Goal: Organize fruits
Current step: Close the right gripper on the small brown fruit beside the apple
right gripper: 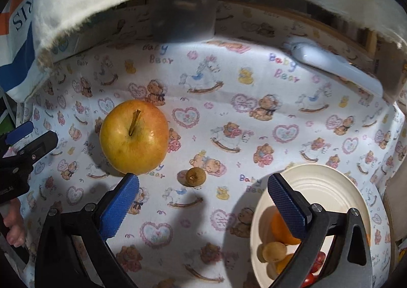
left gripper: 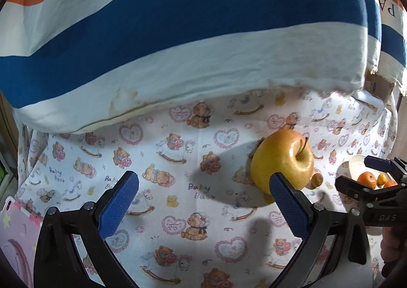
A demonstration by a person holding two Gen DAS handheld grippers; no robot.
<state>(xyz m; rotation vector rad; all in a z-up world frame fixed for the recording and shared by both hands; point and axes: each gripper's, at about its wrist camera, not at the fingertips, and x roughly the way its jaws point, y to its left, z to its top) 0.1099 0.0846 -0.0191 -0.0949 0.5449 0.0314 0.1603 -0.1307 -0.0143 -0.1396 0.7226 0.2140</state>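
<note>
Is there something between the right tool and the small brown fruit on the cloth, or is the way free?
Nothing visible stands in the way. The right tool is open, and the small brown fruit lies on the printed cloth just ahead of its gap. The apple sits off to the left, apart from it, and the plate to the right.

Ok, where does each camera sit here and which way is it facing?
Left wrist: on the left gripper, looking along its open fingers over the cloth at the apple; the right gripper shows.
Right wrist: on the right gripper, facing apple and plate; the left gripper shows.
Shared: apple, plate, cloth.
</note>
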